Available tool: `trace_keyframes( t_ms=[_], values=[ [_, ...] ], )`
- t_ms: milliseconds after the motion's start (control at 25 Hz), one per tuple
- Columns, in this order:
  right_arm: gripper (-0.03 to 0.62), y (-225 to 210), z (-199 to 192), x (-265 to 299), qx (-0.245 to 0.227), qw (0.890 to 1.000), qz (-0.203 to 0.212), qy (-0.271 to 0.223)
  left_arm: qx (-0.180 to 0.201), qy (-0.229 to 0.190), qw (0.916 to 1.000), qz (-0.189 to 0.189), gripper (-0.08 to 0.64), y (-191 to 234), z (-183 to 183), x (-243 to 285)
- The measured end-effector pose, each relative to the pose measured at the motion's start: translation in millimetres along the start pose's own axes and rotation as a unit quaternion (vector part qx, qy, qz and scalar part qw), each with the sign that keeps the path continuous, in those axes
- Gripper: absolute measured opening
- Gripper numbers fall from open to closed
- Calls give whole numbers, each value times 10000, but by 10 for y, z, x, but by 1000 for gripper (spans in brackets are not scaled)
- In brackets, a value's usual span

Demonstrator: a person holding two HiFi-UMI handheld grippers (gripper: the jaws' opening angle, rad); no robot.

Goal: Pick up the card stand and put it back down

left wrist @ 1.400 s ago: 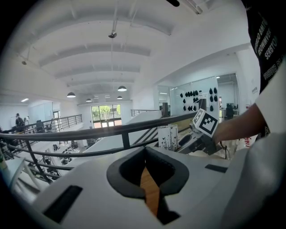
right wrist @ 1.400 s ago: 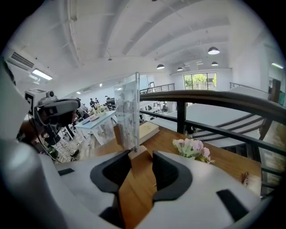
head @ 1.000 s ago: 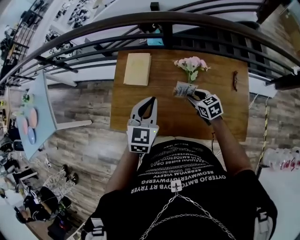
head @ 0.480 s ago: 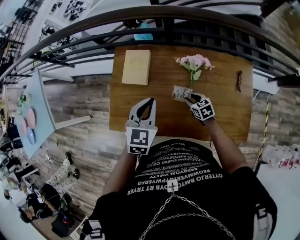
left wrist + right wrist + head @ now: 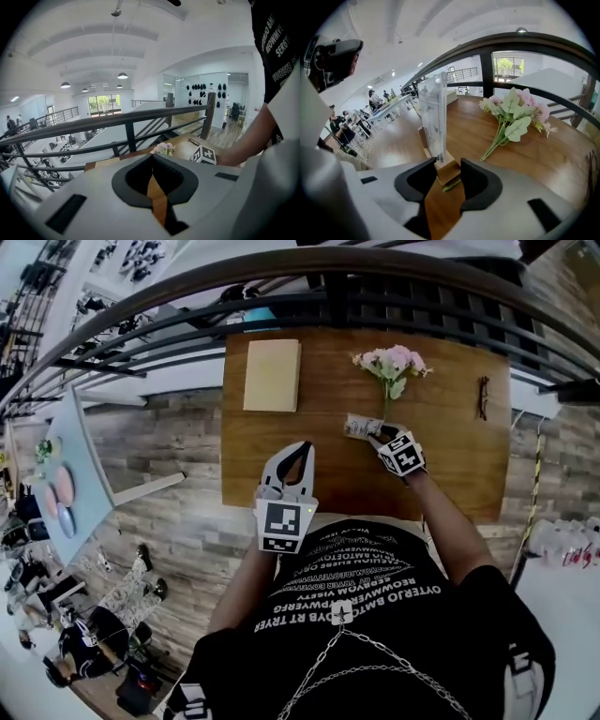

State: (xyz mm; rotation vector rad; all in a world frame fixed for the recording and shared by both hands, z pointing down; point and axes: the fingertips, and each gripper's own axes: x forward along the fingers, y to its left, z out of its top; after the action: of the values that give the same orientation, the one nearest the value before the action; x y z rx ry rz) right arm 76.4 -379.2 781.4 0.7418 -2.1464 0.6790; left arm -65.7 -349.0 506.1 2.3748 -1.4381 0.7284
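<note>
In the head view a wooden bench [image 5: 441,465] stands against a dark rail [image 5: 281,287], with a tan pad [image 5: 272,376] at its far left, flowers [image 5: 389,362] at the far middle and a small dark thing [image 5: 483,397], too small to tell, near the right edge. The card stand [image 5: 359,425] is upright just below the flower stems, and the right gripper [image 5: 378,435] reaches it from the near side. The left gripper [image 5: 306,444] hangs over the bench's near edge, well apart from the stand, its tips meeting. In the left gripper view the left gripper [image 5: 152,157] has its jaws together at the tips with nothing between them; bare bench [image 5: 157,197] shows through the gap behind, flowers [image 5: 162,148] beyond. In the right gripper view the right gripper [image 5: 448,169] is clamped on the wooden base of the card stand [image 5: 434,117], whose clear panel rises upright; whether the base touches the bench [image 5: 473,126] I cannot tell. The flowers [image 5: 513,119] lie to the right.
</note>
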Motion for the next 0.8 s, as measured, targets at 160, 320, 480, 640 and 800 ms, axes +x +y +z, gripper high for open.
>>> trace_keyframes(
  t_ms=[160, 320, 480, 640, 800],
  values=[
    [179, 73, 17, -81, -286, 9992, -285, -51, 94, -108, 9999, -18, 28, -67, 101, -172],
    [228, 57, 100, -232, -71, 9990, -278, -350, 172, -147, 9997, 22, 26, -95, 125, -222],
    [244, -2, 64, -462, -102, 9980, -345, -517, 209, -193, 9996, 57, 26, -190, 112, -234],
    [236, -17, 53, -926, 123, 9933, -520, -1027, 209, -328, 9991, 166, 26, -385, 68, -378],
    [164, 99, 170, -1411, 73, 9853, -728, -1542, -157, -674, 9970, 356, 26, -425, 72, -556]
  ],
)
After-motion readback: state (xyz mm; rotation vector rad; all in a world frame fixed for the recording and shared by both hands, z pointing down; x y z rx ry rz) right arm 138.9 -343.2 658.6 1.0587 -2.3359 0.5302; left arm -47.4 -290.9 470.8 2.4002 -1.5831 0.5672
